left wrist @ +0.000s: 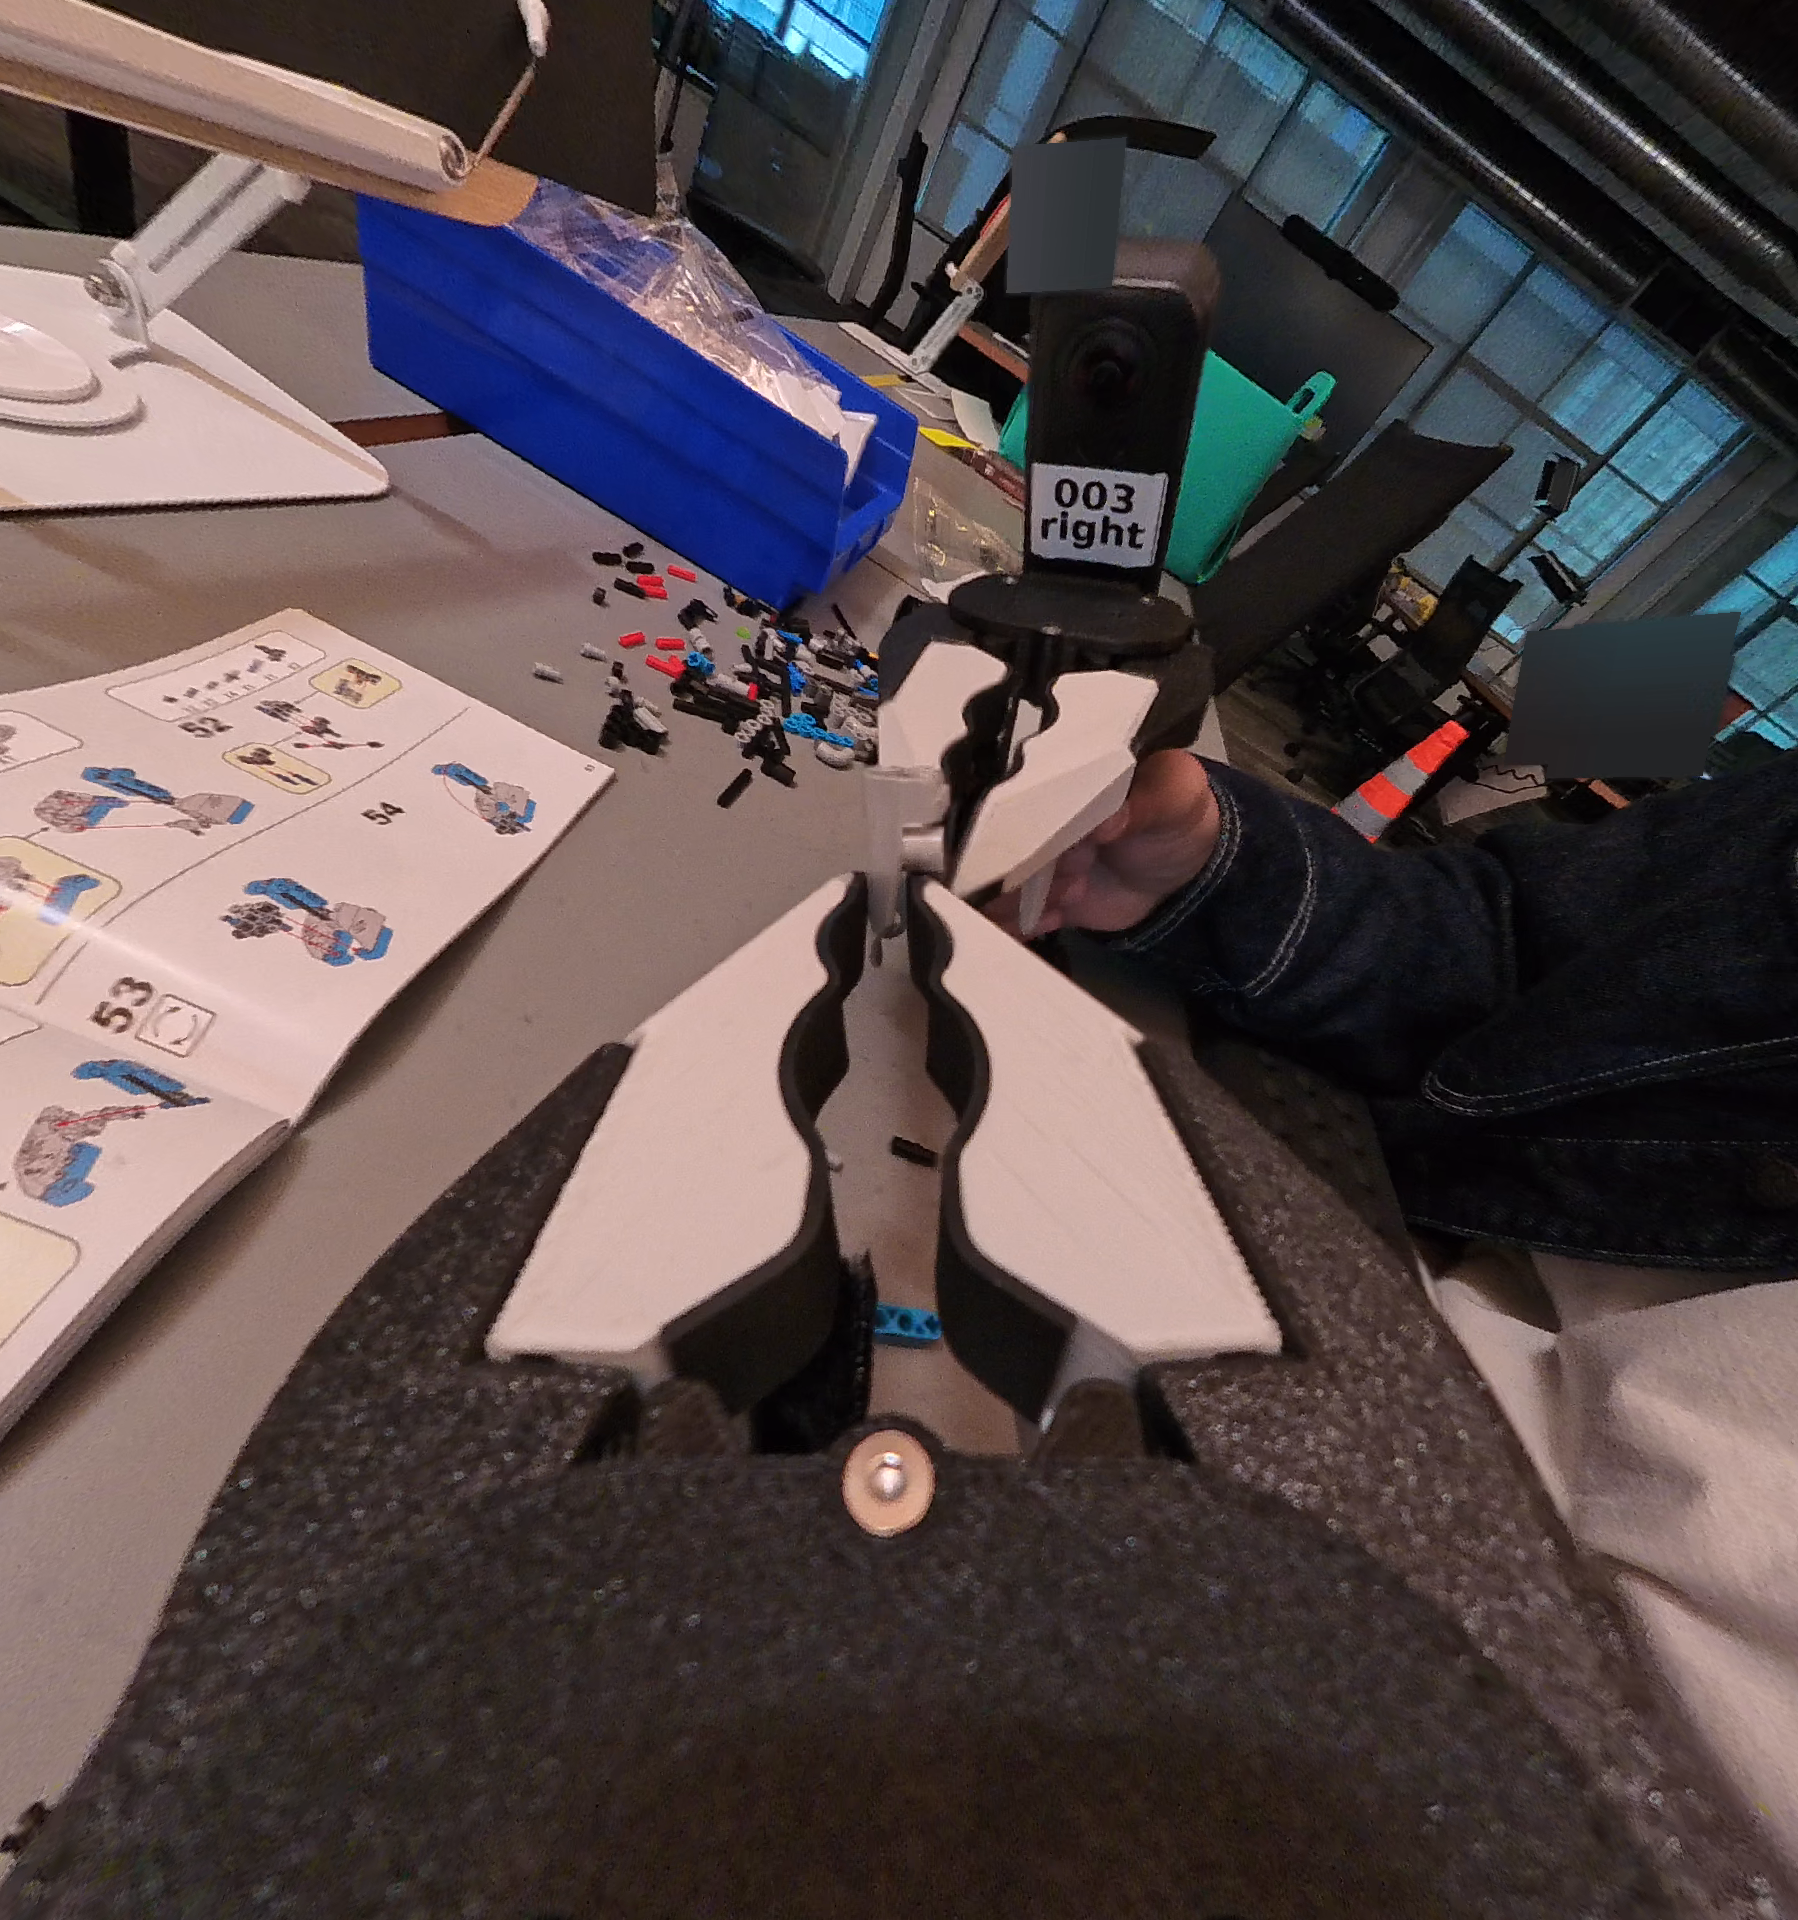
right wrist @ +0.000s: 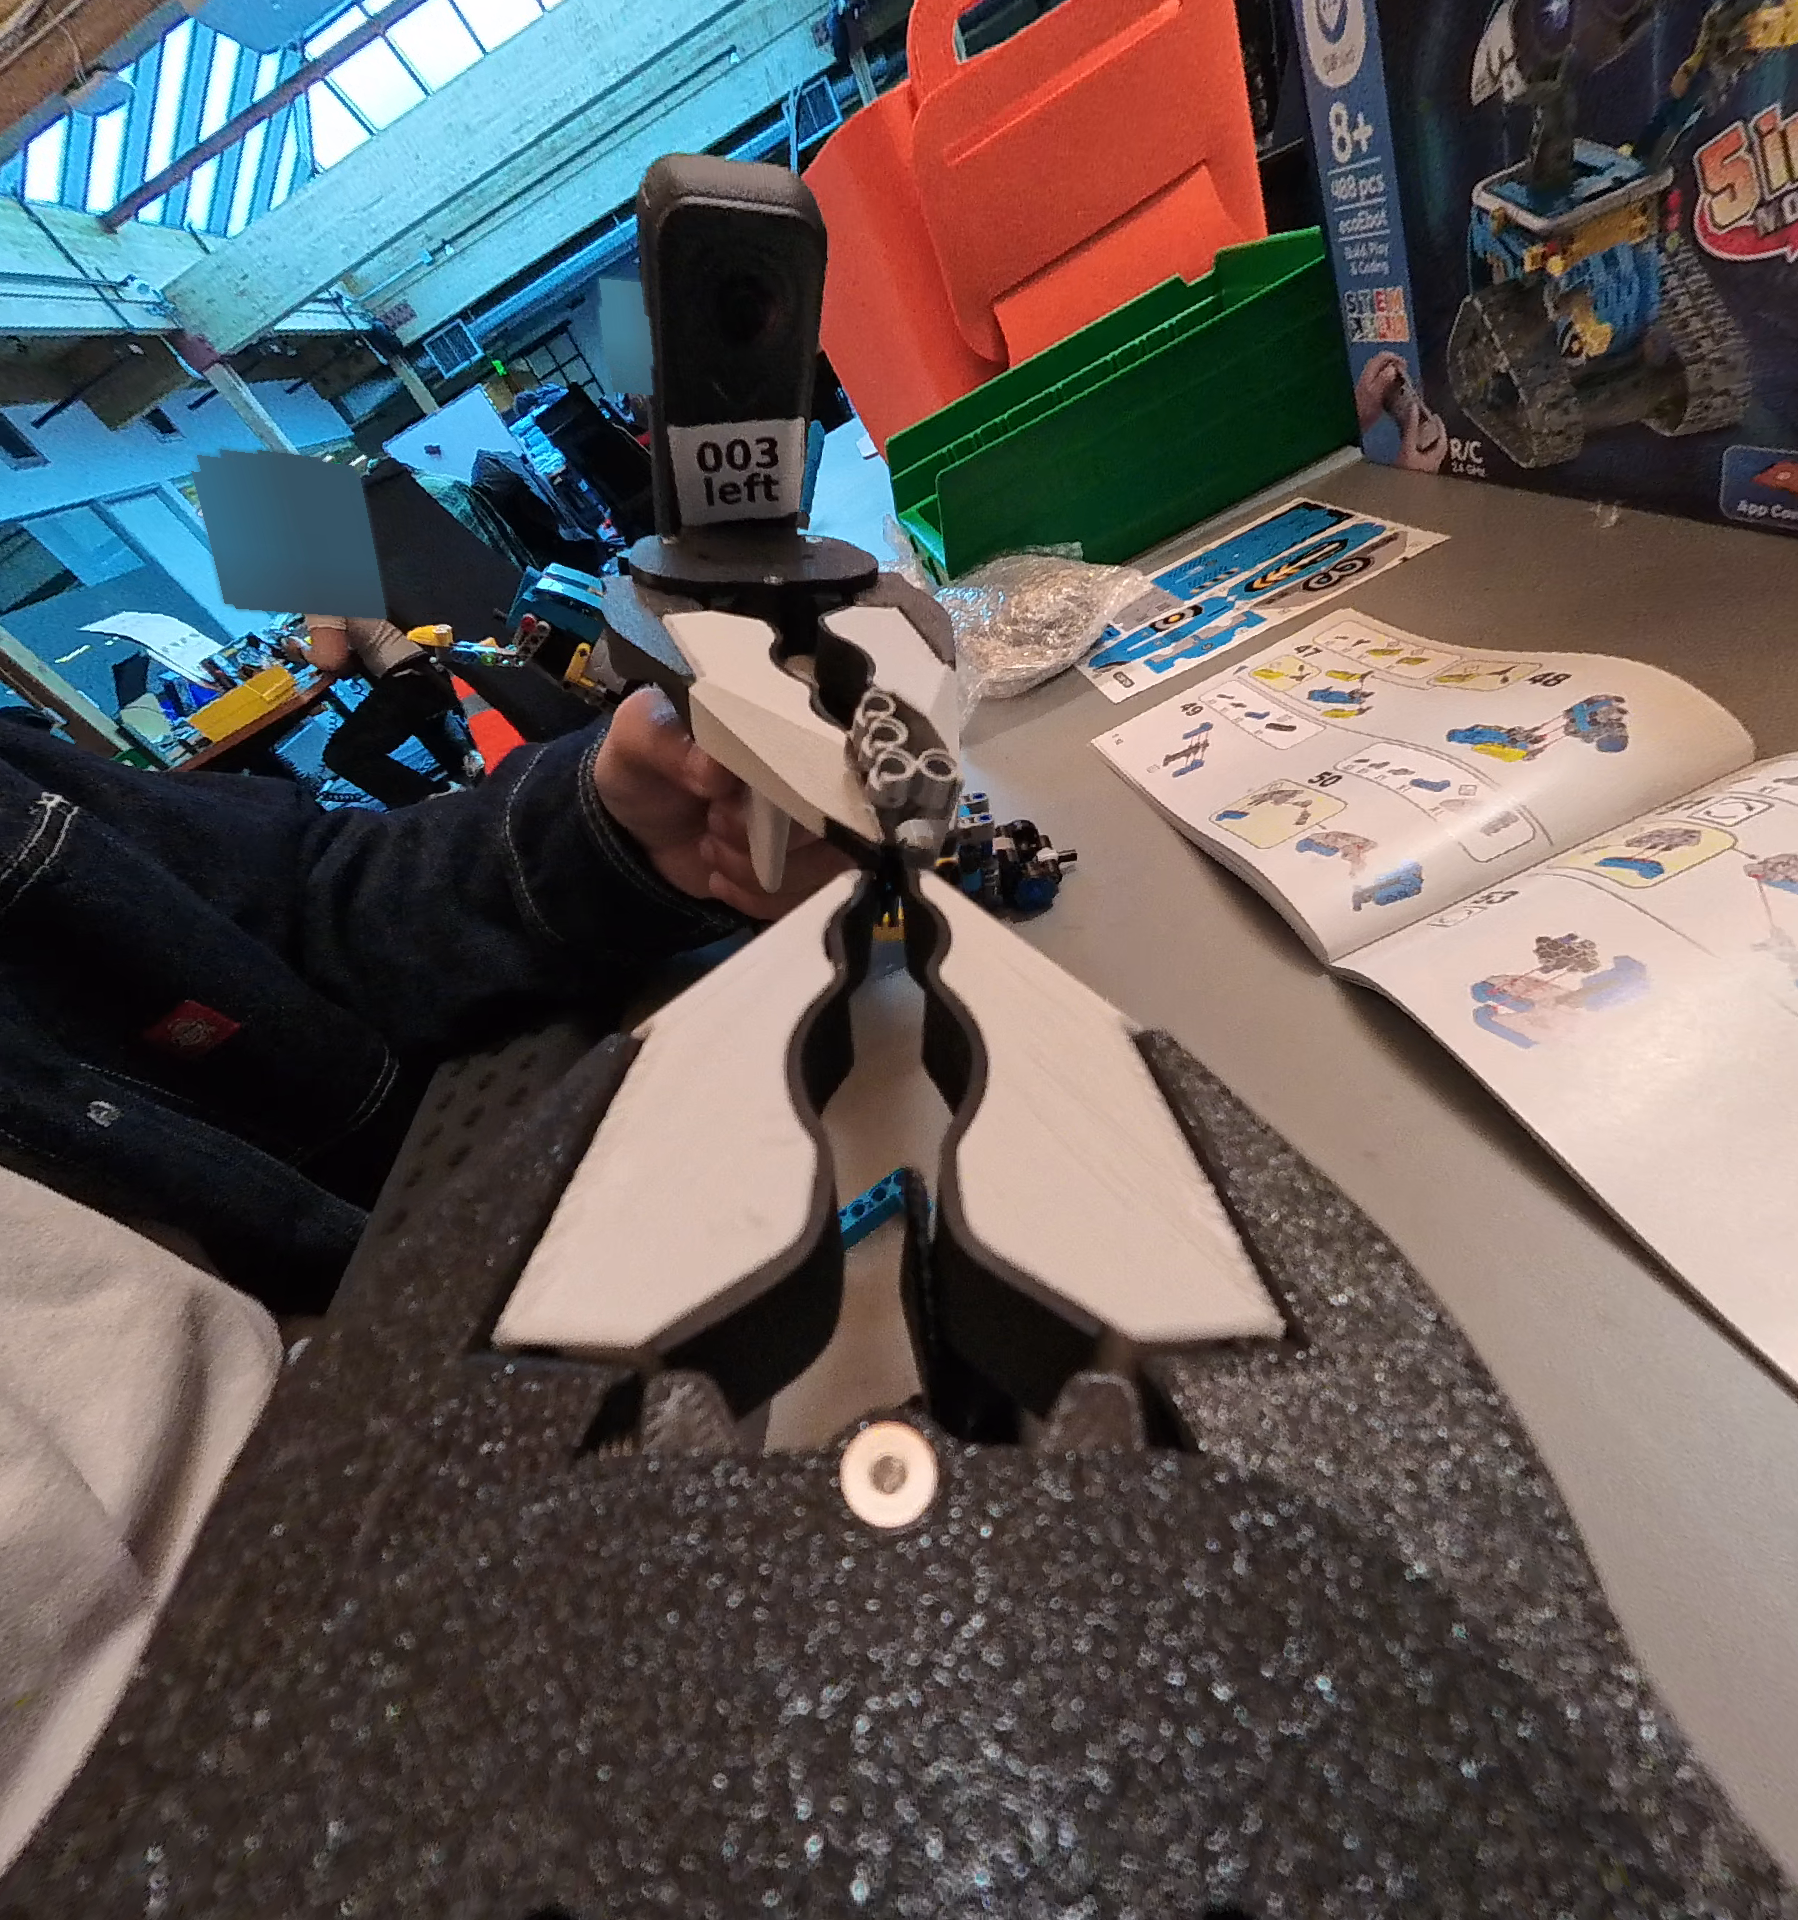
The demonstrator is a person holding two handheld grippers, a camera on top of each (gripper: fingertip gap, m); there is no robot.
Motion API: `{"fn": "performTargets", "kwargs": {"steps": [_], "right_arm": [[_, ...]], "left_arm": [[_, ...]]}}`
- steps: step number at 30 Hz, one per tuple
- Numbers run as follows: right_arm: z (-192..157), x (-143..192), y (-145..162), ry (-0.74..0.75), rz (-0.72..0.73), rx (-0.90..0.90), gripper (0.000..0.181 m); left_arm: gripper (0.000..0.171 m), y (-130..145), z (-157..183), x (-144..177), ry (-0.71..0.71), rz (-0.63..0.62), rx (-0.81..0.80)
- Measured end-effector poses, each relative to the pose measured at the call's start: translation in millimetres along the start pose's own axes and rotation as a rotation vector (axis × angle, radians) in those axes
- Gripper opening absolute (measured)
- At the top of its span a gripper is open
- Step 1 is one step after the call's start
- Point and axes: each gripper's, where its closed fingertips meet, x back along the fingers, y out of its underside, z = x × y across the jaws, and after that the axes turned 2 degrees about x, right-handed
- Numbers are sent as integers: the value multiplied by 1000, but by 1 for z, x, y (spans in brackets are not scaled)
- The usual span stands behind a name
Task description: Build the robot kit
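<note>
— What does the left claw [left wrist: 887, 902] hold?
— Its tips are clenched on a light grey beam [left wrist: 887, 831], upright above the desk [left wrist: 479, 582].
— And the right claw [right wrist: 890, 891]?
— Clamped on a thin black pin [right wrist: 887, 871], which meets the grey holed piece [right wrist: 900, 753] that the left claw carries.
— What lies near?
— Loose small parts [left wrist: 739, 686] by a blue bin [left wrist: 604, 384], and an open instruction booklet [left wrist: 251, 831] to the left.

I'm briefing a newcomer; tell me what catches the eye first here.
Mid-scene, above the grey table, the left gripper pinches a light grey holed beam while the right gripper meets it tip to tip. Behind them lies a pile of small black, red and blue parts beside a blue bin, with an open instruction booklet nearby.
</note>
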Motion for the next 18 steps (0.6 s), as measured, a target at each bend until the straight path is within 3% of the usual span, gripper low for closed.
{"fn": "performTargets", "kwargs": {"steps": [5, 10, 18], "right_arm": [[-3, -7, 9, -32, -27, -60, 4], [2, -1, -3, -84, 75, -208, 4], [2, -4, -1, -92, 83, -265, 4]], "left_arm": [[7, 2, -3, -3, -83, -19, -107], [7, -11, -8, 5, -223, 23, -276], [7, -6, -8, -3, -265, 4, -323]]}}
